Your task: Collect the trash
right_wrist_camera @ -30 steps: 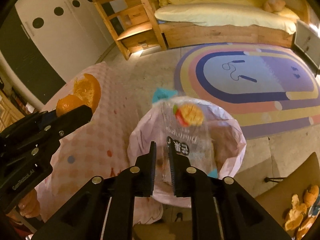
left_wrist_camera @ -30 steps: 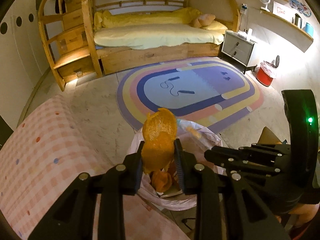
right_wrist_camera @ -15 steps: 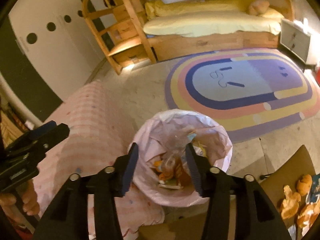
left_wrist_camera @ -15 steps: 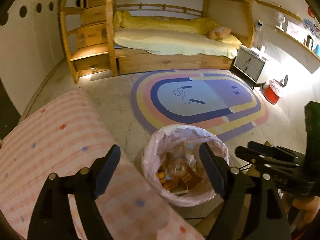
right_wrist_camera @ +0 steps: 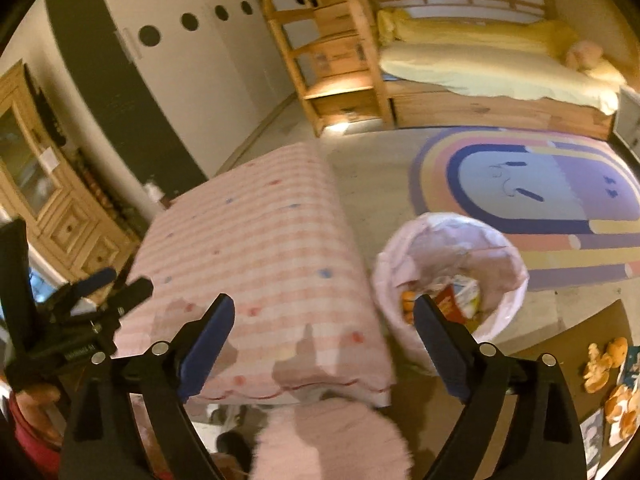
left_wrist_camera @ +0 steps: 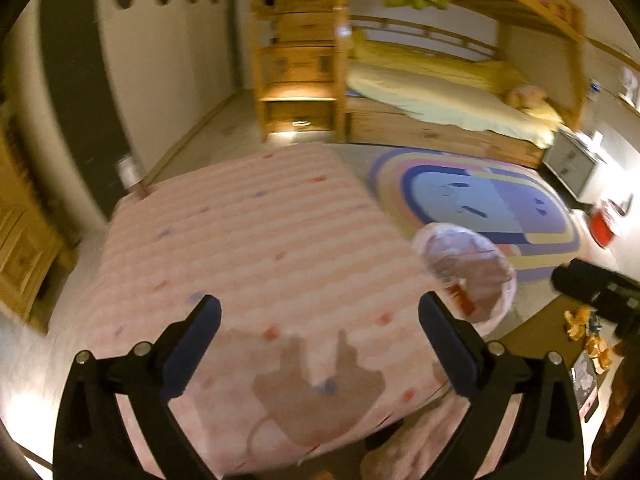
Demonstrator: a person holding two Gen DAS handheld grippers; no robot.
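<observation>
A bin lined with a pale pink bag (right_wrist_camera: 496, 264) stands on the floor right of the table; it holds orange peel and snack wrappers (right_wrist_camera: 456, 300). It shows blurred in the left wrist view (left_wrist_camera: 468, 276). My left gripper (left_wrist_camera: 320, 340) is open and empty above the pink striped tablecloth (left_wrist_camera: 248, 248). My right gripper (right_wrist_camera: 324, 340) is open and empty above the table's near right corner (right_wrist_camera: 260, 248), beside the bin. More orange peel (right_wrist_camera: 604, 368) and a wrapper lie on a brown surface at the lower right.
A rainbow rug (right_wrist_camera: 540, 196) covers the floor beyond the bin. A wooden bunk bed (right_wrist_camera: 480, 72) with steps stands at the back. A red bin (left_wrist_camera: 604, 226) stands far right. A wooden cabinet (right_wrist_camera: 48, 200) is at the left.
Both grippers have opened and let the orange peel and the snack wrapper drop into the bin. Both have then swung left and back over the table.
</observation>
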